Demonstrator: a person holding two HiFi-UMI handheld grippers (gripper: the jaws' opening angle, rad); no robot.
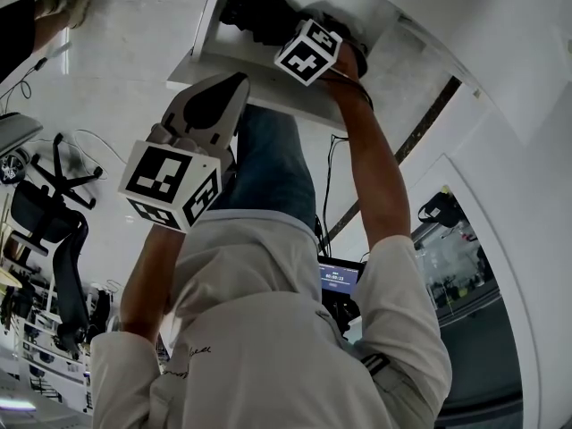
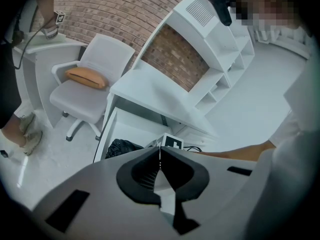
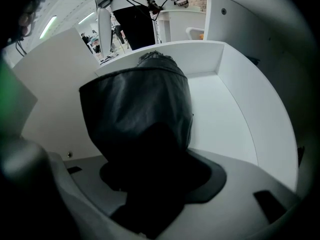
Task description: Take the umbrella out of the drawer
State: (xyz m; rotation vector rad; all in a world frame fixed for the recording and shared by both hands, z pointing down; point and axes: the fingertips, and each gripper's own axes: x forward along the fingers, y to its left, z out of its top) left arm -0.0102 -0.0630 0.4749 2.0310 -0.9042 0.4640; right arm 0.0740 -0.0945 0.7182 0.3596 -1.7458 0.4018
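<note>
My right gripper [image 3: 150,184] clamps the umbrella [image 3: 137,109] inside the drawer [image 3: 235,124]; my left gripper [image 2: 161,156] is closed, empty; next, I lift it clear.

Head view looks down; both gripper views share the drawer [image 2: 129,129].

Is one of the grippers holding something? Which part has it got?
Yes. The right gripper is closed on the black umbrella, at the end nearest it, inside the drawer. The left gripper is shut and holds nothing.
</note>
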